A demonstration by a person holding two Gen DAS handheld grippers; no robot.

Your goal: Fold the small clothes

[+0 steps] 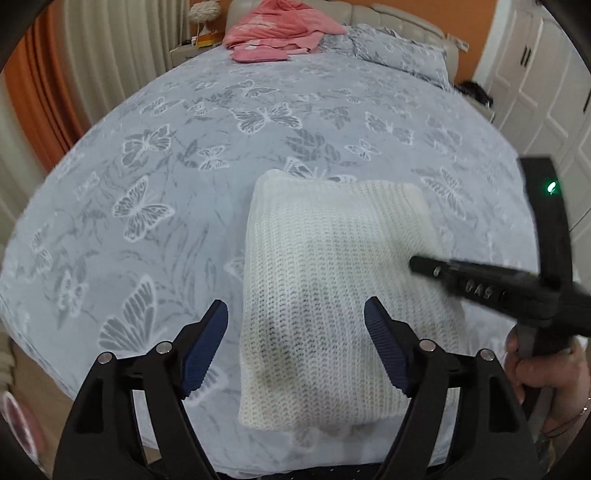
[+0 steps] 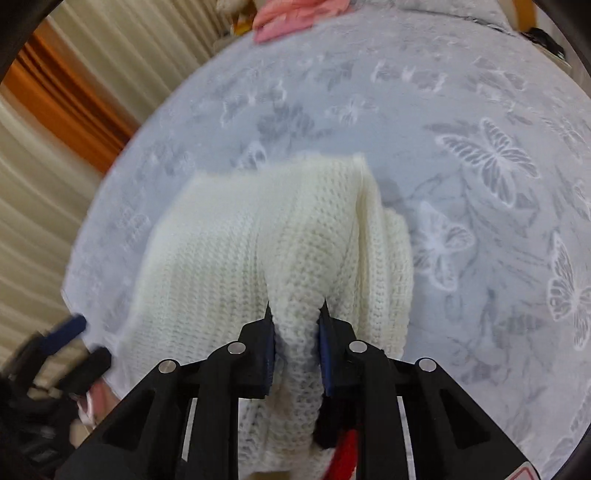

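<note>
Sweater point(image 2: 258, 240) near bed point(image 1: 184, 147) edge; right gripper point(image 2: 295, 314) fingers pinch it, left gripper point(image 1: 295, 325) fingers spread.

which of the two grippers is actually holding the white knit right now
The right gripper: its fingers pinch a fold of the white knit. The left gripper hangs open above it, gripping nothing.

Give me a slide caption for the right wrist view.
Right gripper pinching a fold of the white knit garment over the butterfly-print bedspread.

Butterfly-print bed point(image 1: 155, 155), cream curtains point(image 1: 110, 55), orange wall point(image 1: 476, 33).
</note>
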